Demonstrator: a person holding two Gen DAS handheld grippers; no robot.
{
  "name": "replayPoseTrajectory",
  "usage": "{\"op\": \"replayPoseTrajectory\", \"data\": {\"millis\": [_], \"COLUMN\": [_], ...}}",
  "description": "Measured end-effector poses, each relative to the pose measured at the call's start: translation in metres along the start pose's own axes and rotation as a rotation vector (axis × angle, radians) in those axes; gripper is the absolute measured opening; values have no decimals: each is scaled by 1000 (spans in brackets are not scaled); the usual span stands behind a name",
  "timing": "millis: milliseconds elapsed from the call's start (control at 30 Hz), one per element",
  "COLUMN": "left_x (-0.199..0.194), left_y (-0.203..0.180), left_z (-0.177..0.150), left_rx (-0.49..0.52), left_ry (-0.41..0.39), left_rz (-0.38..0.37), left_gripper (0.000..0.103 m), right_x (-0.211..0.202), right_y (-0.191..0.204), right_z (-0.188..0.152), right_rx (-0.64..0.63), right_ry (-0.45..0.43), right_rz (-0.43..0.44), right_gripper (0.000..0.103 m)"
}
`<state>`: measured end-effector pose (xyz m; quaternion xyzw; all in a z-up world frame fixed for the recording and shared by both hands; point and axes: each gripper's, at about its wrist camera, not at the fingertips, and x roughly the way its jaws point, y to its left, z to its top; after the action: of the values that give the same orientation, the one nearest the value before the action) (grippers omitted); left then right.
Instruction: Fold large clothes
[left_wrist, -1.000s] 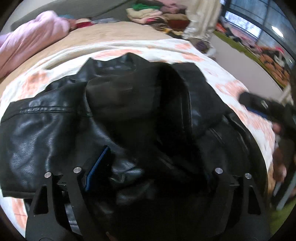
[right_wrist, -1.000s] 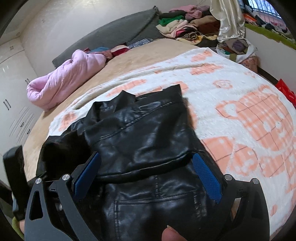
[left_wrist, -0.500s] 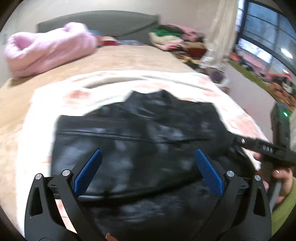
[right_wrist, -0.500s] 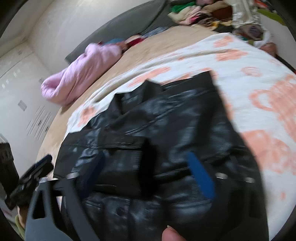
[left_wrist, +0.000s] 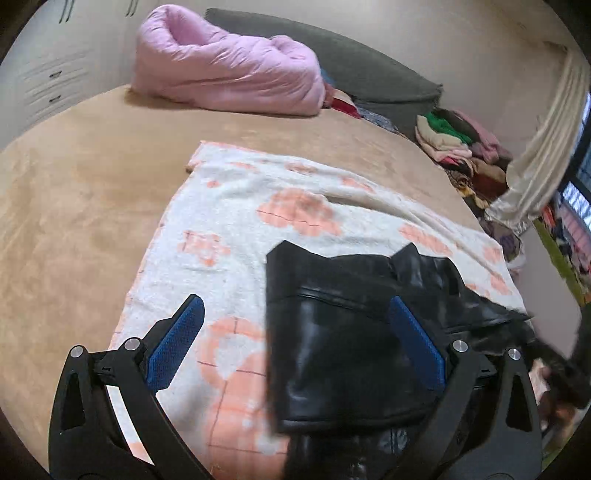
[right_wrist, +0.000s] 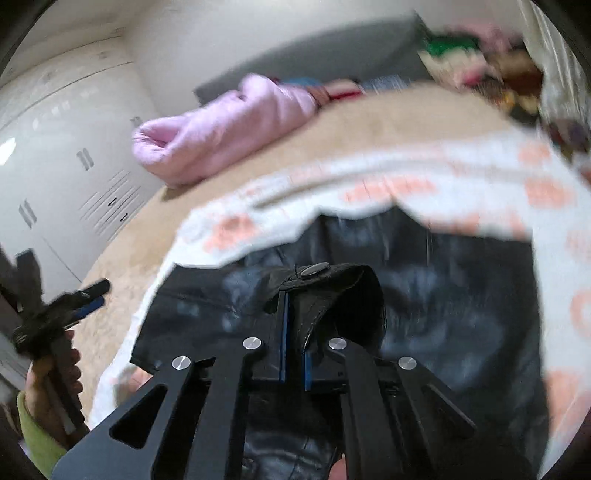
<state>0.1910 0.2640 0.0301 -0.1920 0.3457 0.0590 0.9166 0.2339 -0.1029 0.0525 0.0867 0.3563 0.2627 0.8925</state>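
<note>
A black leather jacket (left_wrist: 343, 354) lies partly folded on a white blanket with orange patches (left_wrist: 236, 221), which is spread over the tan cover of a bed (left_wrist: 74, 192). In the left wrist view the jacket sits toward the near right part of the blanket, its collar points toward the far side.

The left tool (left_wrist: 295, 339) has its blue-padded fingers (left_wrist: 177, 343) spread wide apart with nothing gripped; one finger is over the bare blanket to the left of the jacket and the other over the jacket's leather. In the right wrist view this same tool (right_wrist: 70, 306) shows at the far left edge, held in a hand (right_wrist: 51, 376) with a green sleeve, off to the side of the jacket.

The right tool (right_wrist: 293, 332) has just closed its jaws, and they now stand together, clamped on a fold of the jacket (right_wrist: 332, 291) that carries a snap button (right_wrist: 314, 268); the pinched leather bulges up over the fingertips. This view is blurred, so finer detail of the jacket is hard to tell.

At the far side of the bed lies a rolled pink duvet (left_wrist: 221, 74) against a grey headboard (left_wrist: 354, 70). A pile of mixed clothes (left_wrist: 461, 147) is stacked at the far right, beside a pale curtain (left_wrist: 543, 147). White wardrobe doors (right_wrist: 55, 147) stand to the left of the bed.
</note>
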Motion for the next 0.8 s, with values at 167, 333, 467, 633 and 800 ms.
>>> {"op": "replayPoseTrajectory", "data": {"millis": [167, 333, 467, 633, 800], "left_x": [11, 27, 45, 65, 82], "left_y": [-3, -25, -49, -79, -96], "left_z": [-3, -7, -13, -28, -45], "left_rx": [-12, 37, 103, 189, 250], "left_ry": [29, 46, 81, 136, 223], "left_rz": [-34, -58, -83, -126, -167], "left_gripper": [94, 94, 94, 73, 44], "right_x": [-39, -55, -55, -51, -44], "right_y": [10, -1, -19, -41, -58], "right_z": [35, 46, 39, 29, 15], "right_rx": [-103, -181, -186, -175, -155], "right_ry": [-99, -122, -110, -87, -50], "right_rz": [2, -79, -132, -204, -216], "right_gripper": [5, 5, 5, 5, 5]}}
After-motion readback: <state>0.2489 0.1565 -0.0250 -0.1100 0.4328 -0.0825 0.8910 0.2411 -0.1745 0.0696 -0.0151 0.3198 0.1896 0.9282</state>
